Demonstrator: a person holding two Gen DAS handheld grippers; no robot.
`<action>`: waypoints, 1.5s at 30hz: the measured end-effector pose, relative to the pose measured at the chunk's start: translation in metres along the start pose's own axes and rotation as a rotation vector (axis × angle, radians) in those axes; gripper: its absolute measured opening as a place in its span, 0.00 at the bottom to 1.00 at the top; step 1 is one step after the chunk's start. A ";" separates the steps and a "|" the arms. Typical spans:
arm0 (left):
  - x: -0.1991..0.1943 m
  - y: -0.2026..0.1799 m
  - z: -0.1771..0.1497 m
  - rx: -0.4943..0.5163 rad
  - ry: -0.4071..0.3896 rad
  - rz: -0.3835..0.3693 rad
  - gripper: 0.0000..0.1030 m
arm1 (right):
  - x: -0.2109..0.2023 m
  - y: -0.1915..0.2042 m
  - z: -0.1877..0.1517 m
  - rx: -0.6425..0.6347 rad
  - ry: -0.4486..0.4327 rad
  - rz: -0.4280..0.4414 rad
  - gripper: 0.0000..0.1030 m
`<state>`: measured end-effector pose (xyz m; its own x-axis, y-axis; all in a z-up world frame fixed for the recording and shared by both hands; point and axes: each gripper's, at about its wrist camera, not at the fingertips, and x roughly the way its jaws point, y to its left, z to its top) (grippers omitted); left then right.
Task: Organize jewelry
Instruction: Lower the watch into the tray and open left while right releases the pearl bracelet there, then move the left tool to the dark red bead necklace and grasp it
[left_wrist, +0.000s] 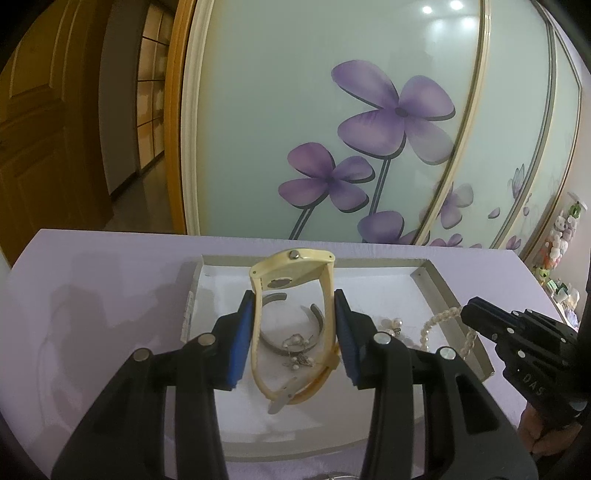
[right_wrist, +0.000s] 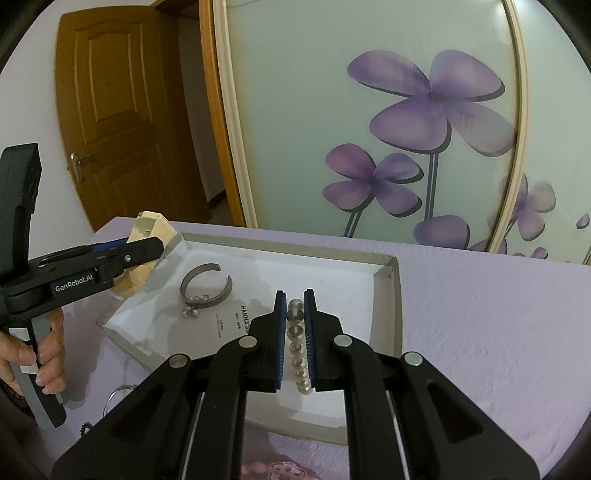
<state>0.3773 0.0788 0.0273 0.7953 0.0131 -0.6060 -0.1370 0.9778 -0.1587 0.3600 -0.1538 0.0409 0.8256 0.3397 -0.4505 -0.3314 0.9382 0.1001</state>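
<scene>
A cream watch (left_wrist: 291, 271) with a looped strap hangs over the white box (left_wrist: 428, 277). My left gripper (left_wrist: 293, 295) is shut on it, with the blue pads pressing both sides of the strap. In the box lie a silver bangle (left_wrist: 273, 341) and a small pearl charm (left_wrist: 299, 360). My right gripper (right_wrist: 295, 293) is shut on a pearl strand (right_wrist: 295, 332), whose beads line up between the pads above the box (right_wrist: 393, 295). In the left wrist view the strand (left_wrist: 439, 317) trails from the right gripper (left_wrist: 467, 312) onto the box's right side. The right wrist view shows the left gripper (right_wrist: 147, 245) with the watch (right_wrist: 151, 225) over the box's left corner, near the bangle (right_wrist: 205, 284).
The box rests on a lilac cloth-covered table (right_wrist: 480, 314). Behind it stands a sliding door with purple flowers (right_wrist: 406, 110), and a wooden door (right_wrist: 110, 110) lies to the left. A person's hand (right_wrist: 48, 354) grips the left handle. A thin silver hoop (right_wrist: 118, 395) lies on the cloth near the front.
</scene>
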 end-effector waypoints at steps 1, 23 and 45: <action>0.001 0.000 0.000 0.001 0.001 0.002 0.40 | 0.000 -0.001 0.000 0.002 0.000 0.000 0.10; 0.011 -0.003 -0.003 0.019 0.025 0.000 0.50 | -0.008 0.002 -0.005 0.002 0.001 0.001 0.19; -0.108 0.023 -0.099 0.001 0.048 -0.021 0.60 | -0.114 0.041 -0.073 0.028 -0.037 0.040 0.19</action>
<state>0.2303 0.0794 0.0119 0.7689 -0.0179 -0.6391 -0.1198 0.9779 -0.1715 0.2186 -0.1589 0.0313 0.8282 0.3790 -0.4128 -0.3524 0.9250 0.1422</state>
